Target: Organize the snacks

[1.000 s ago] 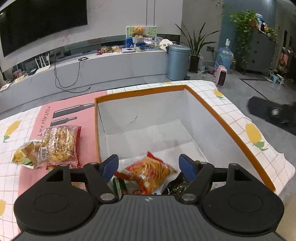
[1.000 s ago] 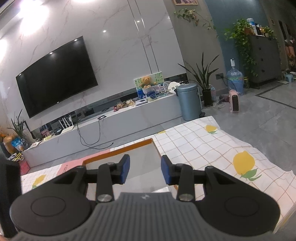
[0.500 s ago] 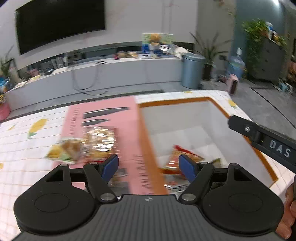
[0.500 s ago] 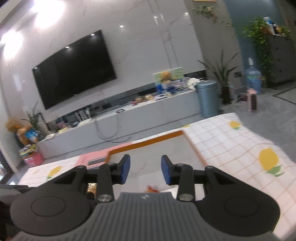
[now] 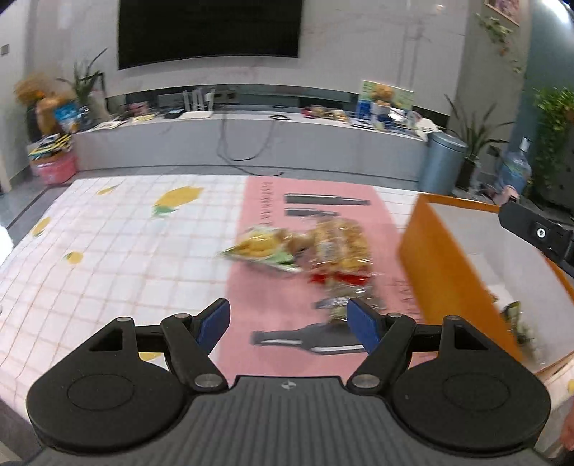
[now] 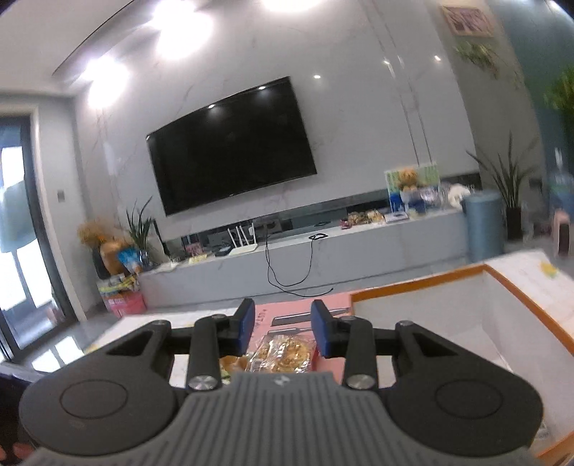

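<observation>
Left wrist, snacks (image 5: 315, 247) beyond open gripper (image 5: 288, 324)

Ceiling lights (image 6: 183, 32) are flooding the room evenly and flaring into white glare at the top of the right wrist view; small highlights are glinting on the television (image 6: 231, 143). Motion blur is smearing the snack packets (image 5: 305, 251) and the orange box (image 5: 441, 265) in the left wrist view. Fisheye distortion is bending walls and floor lines toward the edges. Shadows are staying soft.
</observation>
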Available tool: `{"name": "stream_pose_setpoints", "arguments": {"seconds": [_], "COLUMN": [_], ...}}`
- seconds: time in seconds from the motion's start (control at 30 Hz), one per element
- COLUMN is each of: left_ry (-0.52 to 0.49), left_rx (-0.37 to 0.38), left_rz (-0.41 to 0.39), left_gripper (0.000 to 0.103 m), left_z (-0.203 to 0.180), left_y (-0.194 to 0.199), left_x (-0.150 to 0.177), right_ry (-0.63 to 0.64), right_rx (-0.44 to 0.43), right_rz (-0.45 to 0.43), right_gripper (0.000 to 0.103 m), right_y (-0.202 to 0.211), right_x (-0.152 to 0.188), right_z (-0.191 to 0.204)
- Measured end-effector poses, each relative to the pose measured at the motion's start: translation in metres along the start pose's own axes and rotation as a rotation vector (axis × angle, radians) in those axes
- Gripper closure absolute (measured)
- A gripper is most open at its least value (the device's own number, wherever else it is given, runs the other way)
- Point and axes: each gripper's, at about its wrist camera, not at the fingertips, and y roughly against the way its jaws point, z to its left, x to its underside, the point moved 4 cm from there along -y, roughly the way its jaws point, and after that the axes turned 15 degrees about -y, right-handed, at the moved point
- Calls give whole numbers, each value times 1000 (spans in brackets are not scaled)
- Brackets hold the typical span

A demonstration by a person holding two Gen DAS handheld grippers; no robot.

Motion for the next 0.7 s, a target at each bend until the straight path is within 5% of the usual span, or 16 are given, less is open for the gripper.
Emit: {"name": "stream_pose_setpoints", "arguments": {"seconds": [0.3,0.6,0.7], "left_ry": [135,128,85], "left_rx": [40,57,51], "left_rz": [46,75,57], "left_gripper": [16,16,16], "left_z": [43,51,50], "left_y": [-21,-38,-36], "left_x": [35,49,52], "right_ry": [37,64,-21], "right_rx": [27,151,198], "right_rz": [181,310,338], "right_gripper": [60,4,3], "right_y": [-44,-97,-105], "right_x": [76,114,117], "right_z": [23,9,-6]}}
